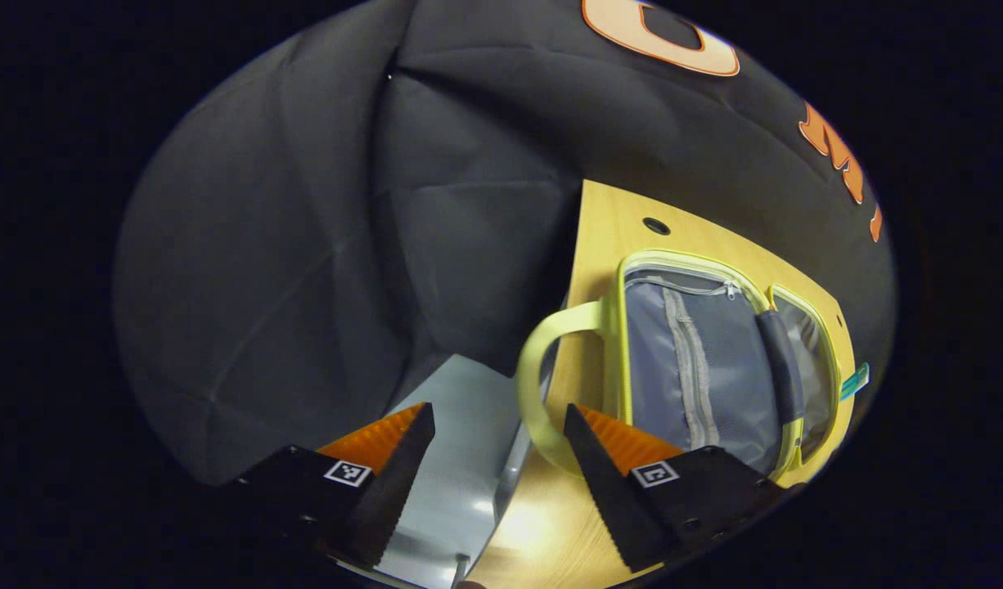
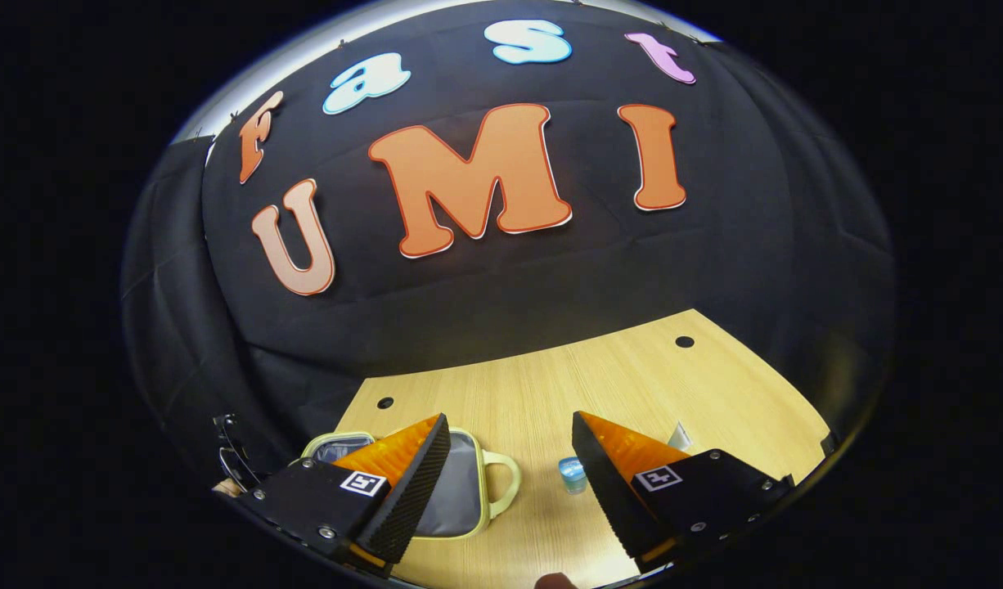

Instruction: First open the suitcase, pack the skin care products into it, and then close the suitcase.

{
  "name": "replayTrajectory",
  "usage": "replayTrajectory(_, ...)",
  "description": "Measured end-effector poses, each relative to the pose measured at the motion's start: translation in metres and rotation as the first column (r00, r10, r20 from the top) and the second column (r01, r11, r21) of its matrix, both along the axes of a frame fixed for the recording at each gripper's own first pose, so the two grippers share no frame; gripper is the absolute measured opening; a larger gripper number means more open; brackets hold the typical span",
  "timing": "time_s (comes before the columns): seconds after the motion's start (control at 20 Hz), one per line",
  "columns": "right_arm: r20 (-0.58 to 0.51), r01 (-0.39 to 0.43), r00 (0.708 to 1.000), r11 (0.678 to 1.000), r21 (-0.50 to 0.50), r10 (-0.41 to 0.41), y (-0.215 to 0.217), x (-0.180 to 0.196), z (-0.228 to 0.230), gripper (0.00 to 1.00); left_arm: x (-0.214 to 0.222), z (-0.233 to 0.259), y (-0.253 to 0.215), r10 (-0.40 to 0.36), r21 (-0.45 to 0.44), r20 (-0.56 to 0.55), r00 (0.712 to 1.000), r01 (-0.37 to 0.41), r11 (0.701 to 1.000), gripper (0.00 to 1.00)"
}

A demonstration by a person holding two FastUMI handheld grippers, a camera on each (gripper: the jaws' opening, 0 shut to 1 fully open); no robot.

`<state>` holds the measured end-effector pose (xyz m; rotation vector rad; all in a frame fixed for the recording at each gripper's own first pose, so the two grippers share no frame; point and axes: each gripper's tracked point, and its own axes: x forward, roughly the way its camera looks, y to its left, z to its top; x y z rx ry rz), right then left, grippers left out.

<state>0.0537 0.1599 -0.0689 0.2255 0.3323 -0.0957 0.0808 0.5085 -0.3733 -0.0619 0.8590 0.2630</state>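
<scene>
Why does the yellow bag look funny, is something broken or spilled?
Nothing is broken or spilled. The suitcase just lies wide open on the wooden table, grey lining up, with its handle poking over the table's edge. A small blue jar stands upright beside it. Both tongs, left and right, are open and hold nothing.

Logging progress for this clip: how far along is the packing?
Done: the suitcase lies open on the table, grey lining showing. In hand: nothing; left gripper and right gripper are both open. Left: the small blue jar sits on the table unpacked, and the suitcase is not yet closed.
</scene>
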Motion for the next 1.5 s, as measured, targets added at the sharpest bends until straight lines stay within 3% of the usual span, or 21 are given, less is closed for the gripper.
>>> replayTrajectory(0.2, 0.002, 0.016, 1.0, 0.999, -0.035, -0.016, -0.015, -0.005, -0.006, 0.95, -0.002, 0.056, -0.002, -0.018, 0.11, 0.1, 0.995, 0.007, 0.994, 0.98)
replayTrajectory(0.4, 0.015, 0.018, 1.0, 0.995, -0.097, -0.016, -0.038, -0.005, -0.013, 0.95, 0.009, 0.144, -0.049, -0.079, 0.198, 0.234, 0.969, 0.032, 0.98, 0.98)
replayTrajectory(0.55, 0.025, 0.005, 1.0, 0.985, -0.171, 0.0, -0.062, -0.004, -0.018, 0.95, 0.022, 0.198, -0.119, -0.144, 0.235, 0.329, 0.933, 0.067, 0.97, 0.98)
replayTrajectory(0.85, 0.053, -0.016, 0.998, 0.982, -0.187, 0.026, -0.115, 0.001, -0.021, 0.95, 0.046, 0.259, -0.301, -0.284, 0.254, 0.471, 0.836, 0.18, 0.95, 0.97)
replayTrajectory(1.15, 0.055, -0.035, 0.997, 0.981, -0.192, 0.047, -0.154, 0.004, -0.039, 0.95, 0.057, 0.26, -0.494, -0.39, 0.21, 0.575, 0.719, 0.332, 0.92, 0.97)
replayTrajectory(1.35, 0.022, -0.072, 0.997, 0.974, -0.215, 0.078, -0.172, 0.006, -0.065, 0.95, 0.055, 0.216, -0.595, -0.449, 0.198, 0.555, 0.7, 0.413, 0.889, 0.97)
replayTrajectory(1.5, -0.004, -0.087, 0.996, 0.973, -0.215, 0.088, -0.183, 0.009, -0.086, 0.95, 0.06, 0.18, -0.636, -0.453, 0.18, 0.547, 0.704, 0.429, 0.885, 0.97)
